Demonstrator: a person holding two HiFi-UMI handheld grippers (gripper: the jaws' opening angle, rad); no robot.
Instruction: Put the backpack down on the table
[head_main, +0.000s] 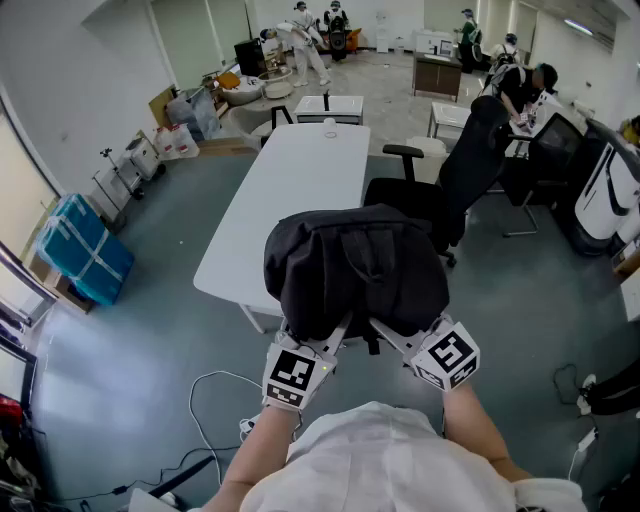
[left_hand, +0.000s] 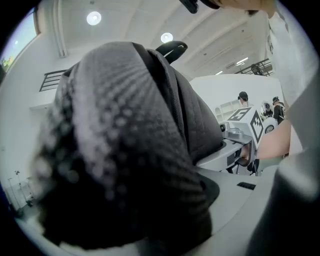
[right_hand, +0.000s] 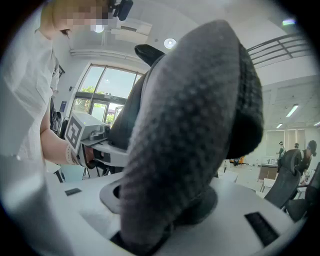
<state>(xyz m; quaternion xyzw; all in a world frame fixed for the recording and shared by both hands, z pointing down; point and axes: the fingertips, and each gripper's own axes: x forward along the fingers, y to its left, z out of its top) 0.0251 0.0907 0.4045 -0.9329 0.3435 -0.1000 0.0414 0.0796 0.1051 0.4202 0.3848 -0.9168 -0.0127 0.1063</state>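
Observation:
A black backpack (head_main: 355, 265) hangs in the air just before the near end of the long white table (head_main: 290, 190), its top handle facing me. Both grippers hold it from below. My left gripper (head_main: 335, 335) is shut on a padded grey shoulder strap (left_hand: 125, 150), which fills the left gripper view and hides the jaw tips. The right gripper (head_main: 392, 337) is shut on the other padded strap (right_hand: 190, 125), which bulges out of its jaws. Each gripper view also shows the other gripper's marker cube (left_hand: 250, 122) (right_hand: 80, 130) close by.
A black office chair (head_main: 470, 170) stands right of the table, close behind the backpack. A blue wrapped bundle (head_main: 80, 250) lies by the left wall. Cables (head_main: 215, 400) trail on the floor near my feet. Desks, monitors and people are at the back and right.

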